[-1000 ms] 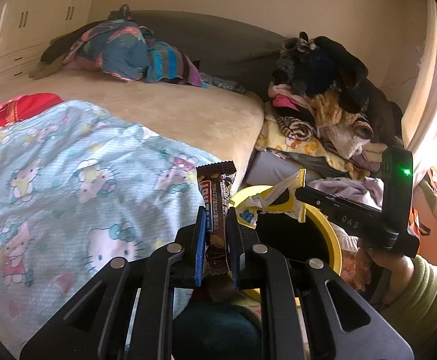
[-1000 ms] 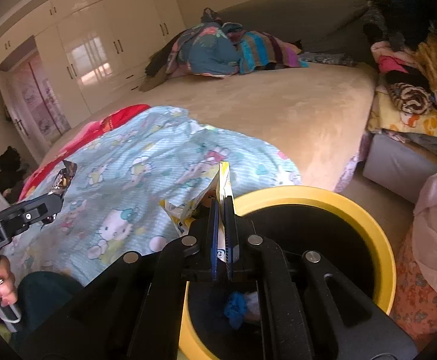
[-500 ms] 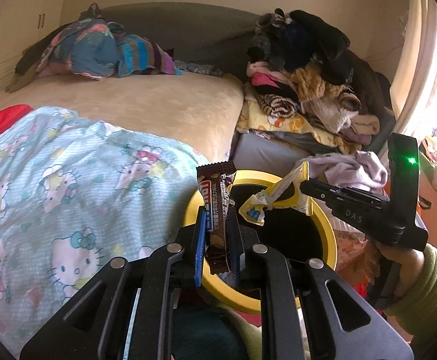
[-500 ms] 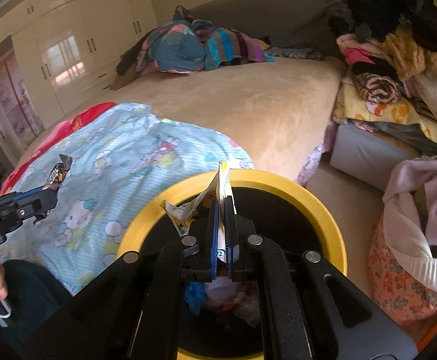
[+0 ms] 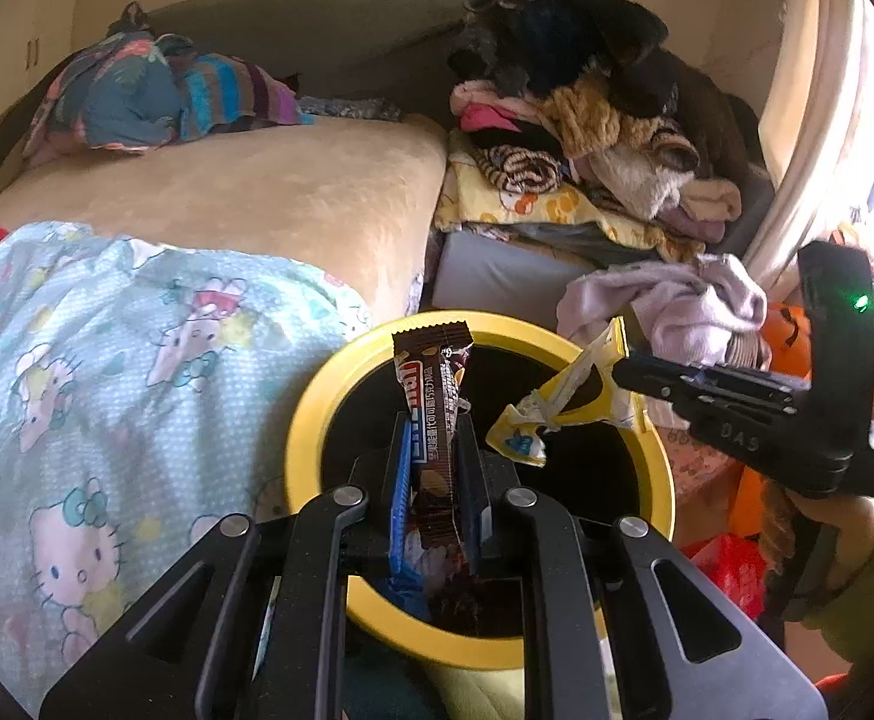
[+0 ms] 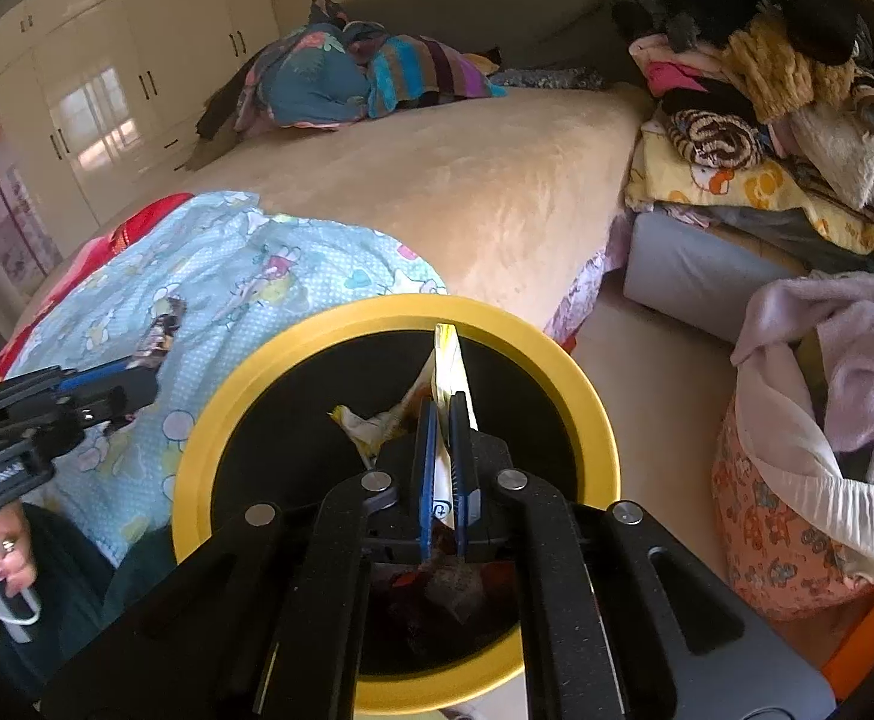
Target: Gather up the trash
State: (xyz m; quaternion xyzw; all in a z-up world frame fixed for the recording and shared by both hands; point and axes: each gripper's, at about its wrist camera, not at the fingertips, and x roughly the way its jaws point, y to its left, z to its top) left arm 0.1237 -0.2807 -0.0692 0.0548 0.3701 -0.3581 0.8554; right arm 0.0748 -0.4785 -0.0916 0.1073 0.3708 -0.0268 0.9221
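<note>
1. Both hands have swung over from the bed side, so the yellow-rimmed bin (image 5: 317, 420) now sits squarely under the two grippers instead of off at the edge of my views.
2. On my left gripper (image 5: 434, 480), the fingers are clenched on the brown chocolate-bar wrapper (image 5: 434, 414), which stands upright between them over the near side of the bin's mouth.
3. My right gripper (image 6: 442, 456) has its fingers pinched tight on the yellow crumpled wrapper (image 6: 451, 360), which hangs over the bin opening; the left view shows it (image 5: 562, 402) dangling above the dark interior.
4. Both pieces look feather-light, thin and crinkly. The brown one is slick film gripped mid-length; the yellow one is torn and floppy, held by a flat edge. Neither needs force, but I judge either could cling to a pad on release.
5. Some trash already lies at the bottom of the bin.
6. Compared with a second ago, more of the bin's rim shows and less of the Hello Kitty blanket (image 5: 107, 390).
</note>
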